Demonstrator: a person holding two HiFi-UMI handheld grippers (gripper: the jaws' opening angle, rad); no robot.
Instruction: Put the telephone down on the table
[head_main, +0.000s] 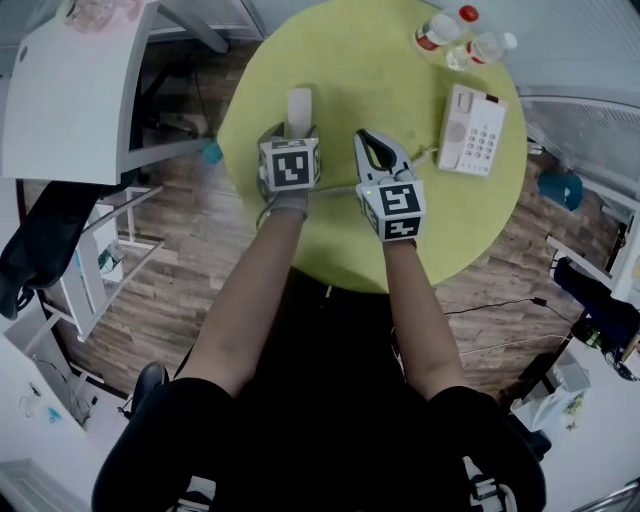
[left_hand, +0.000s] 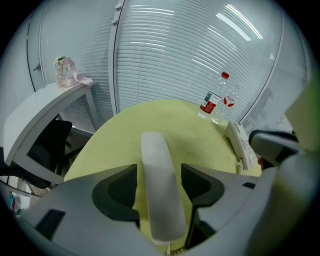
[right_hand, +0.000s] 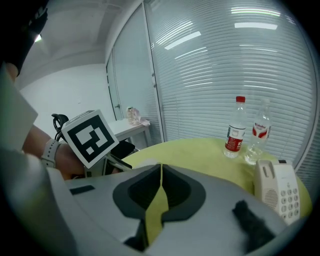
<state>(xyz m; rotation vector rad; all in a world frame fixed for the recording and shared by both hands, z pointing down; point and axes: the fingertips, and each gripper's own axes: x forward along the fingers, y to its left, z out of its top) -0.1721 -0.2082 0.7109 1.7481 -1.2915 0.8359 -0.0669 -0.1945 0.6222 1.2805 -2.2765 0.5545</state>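
A: Where's the handset (left_hand: 157, 150) rn?

B: Flat on the yellow bench (head_main: 380, 60), btwn the jaws of the left gripper (head_main: 292, 130). Jaws are wide apart w/ gaps on both sides, so no grip on it. Looks set down already.

A: So how to finish clean?

B: Imo back that gripper straight out along the handset's length, no sideways drift, or a jaw nudges it. Mind the coiled cord (head_main: 338, 188) at the near end, could snag & drag it.

A: Right gripper (right_hand: 160, 172)?

B: Jaws together, holding nothing. It's just beside the left one, well short of the phone base (head_main: 472, 130).

A: Arms?

B: Both forearms reach fwd & down over the bench's near edge, roughly parallel. Left gripper sits low, pointing away from the body.
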